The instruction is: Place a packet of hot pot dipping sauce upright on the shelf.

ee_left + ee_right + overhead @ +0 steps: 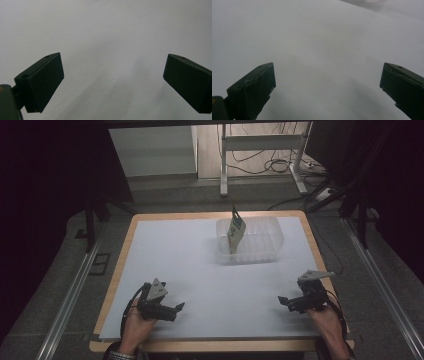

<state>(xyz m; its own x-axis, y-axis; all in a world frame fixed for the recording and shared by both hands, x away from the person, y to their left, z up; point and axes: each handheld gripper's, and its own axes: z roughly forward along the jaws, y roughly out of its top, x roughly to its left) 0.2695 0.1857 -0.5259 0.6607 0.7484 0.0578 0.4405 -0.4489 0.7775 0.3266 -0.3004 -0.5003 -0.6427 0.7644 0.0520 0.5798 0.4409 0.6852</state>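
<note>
Overhead, a flat packet is seen leaning upright in a clear plastic tub at the far side of the white surface, well apart from the left gripper and right gripper. Alongside the left gripper, jaws are held wide apart over bare sheet. Alongside the right gripper, jaws are likewise spread; a slow, level approach to the packet's top edge is advised.

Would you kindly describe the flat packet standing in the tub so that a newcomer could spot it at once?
Start at the white sheet covering the wooden table, then look to its far side for the clear plastic tub. The packet stands on edge at the tub's left end, tilted, its dark top corner poking above the rim.
</note>
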